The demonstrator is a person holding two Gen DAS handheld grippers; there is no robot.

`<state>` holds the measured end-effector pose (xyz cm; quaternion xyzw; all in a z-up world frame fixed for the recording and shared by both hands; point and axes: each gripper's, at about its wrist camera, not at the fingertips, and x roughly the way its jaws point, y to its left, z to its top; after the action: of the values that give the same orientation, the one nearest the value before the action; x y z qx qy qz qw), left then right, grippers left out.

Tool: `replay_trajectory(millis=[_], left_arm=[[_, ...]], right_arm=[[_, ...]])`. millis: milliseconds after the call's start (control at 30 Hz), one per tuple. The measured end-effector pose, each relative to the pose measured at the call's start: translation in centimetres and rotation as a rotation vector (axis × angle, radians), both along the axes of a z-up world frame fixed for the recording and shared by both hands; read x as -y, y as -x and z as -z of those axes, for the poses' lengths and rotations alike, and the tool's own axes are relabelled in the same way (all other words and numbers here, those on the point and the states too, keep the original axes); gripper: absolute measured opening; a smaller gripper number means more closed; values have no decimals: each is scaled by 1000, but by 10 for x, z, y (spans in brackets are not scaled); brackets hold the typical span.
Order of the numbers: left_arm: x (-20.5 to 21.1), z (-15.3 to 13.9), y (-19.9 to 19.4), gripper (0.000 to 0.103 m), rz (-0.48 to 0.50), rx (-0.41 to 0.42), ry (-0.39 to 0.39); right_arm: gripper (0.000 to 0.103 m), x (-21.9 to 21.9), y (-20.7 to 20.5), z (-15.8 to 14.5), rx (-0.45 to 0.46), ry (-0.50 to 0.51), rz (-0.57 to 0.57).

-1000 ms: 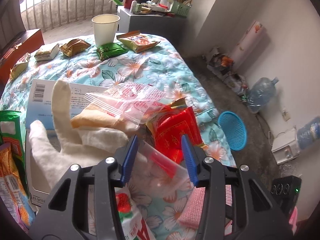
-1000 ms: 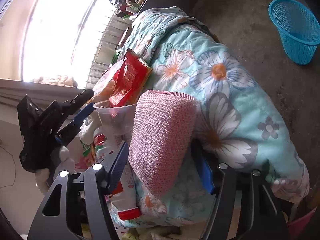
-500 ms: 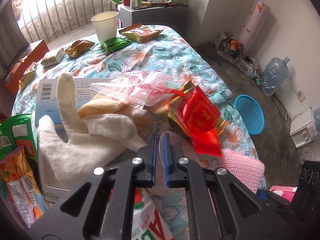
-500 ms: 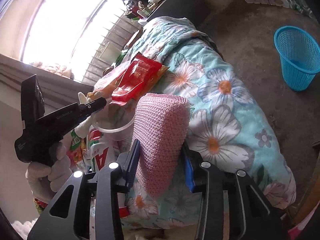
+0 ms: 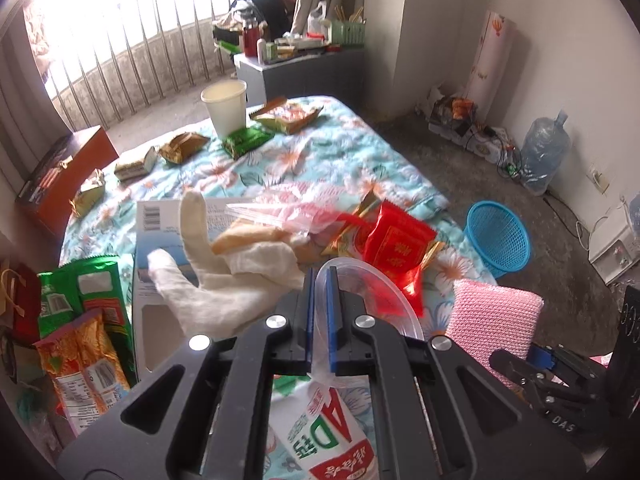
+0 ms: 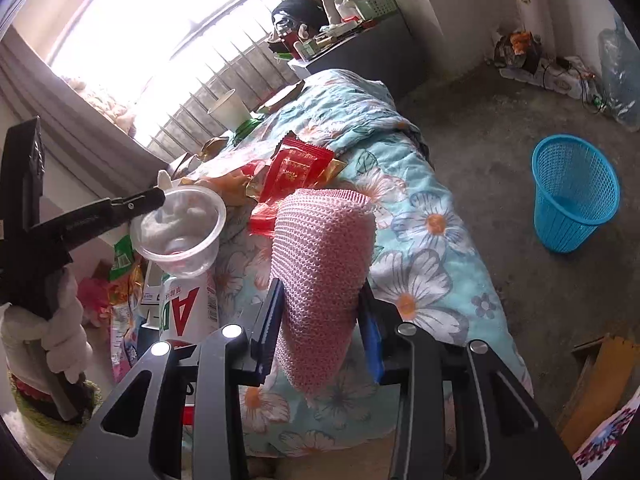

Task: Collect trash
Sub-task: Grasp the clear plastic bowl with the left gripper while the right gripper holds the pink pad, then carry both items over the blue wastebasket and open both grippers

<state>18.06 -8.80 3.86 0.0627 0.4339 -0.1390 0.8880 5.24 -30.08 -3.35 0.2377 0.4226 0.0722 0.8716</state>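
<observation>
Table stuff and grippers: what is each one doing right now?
left gripper: shut on clear plastic cup's rim
clear plastic cup: lifted, tilted, empty
right gripper: shut on pink knitted cloth
pink knitted cloth: held upright
blue basket: upright on floor
paper cup: upright

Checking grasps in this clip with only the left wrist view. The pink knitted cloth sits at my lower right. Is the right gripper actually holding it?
Observer: Yes. From the right wrist view, the right gripper has the pink knitted cloth between its jaws. They have just been closing, and both pads press its sides.
Operator: I see only part of the cup.
Observer: The left gripper pinches the clear plastic cup by its rim. The whole cup shows, tilted.
Operator: Anything in the basket?
Observer: The blue basket stands upright on the floor, and its visible bottom shows no trash.
</observation>
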Motion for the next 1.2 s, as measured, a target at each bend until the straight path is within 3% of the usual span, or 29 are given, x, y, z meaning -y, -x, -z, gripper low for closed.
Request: replay_trajectory(millis=[400,767,1033,1200], left_arm=[[11,-41,30,4,31,146,19],[53,-52,23,4,115,163,42],[156,-45,-21,4,303,118,71],[255,-15,-50,4,445,61,14]], right_arm=[[35,-10,16,-28,75,193,28],[35,14,26,-41,108,237,114],[35,105,24,-38,56,246,362],[35,186,14,-15,-4,212,538]])
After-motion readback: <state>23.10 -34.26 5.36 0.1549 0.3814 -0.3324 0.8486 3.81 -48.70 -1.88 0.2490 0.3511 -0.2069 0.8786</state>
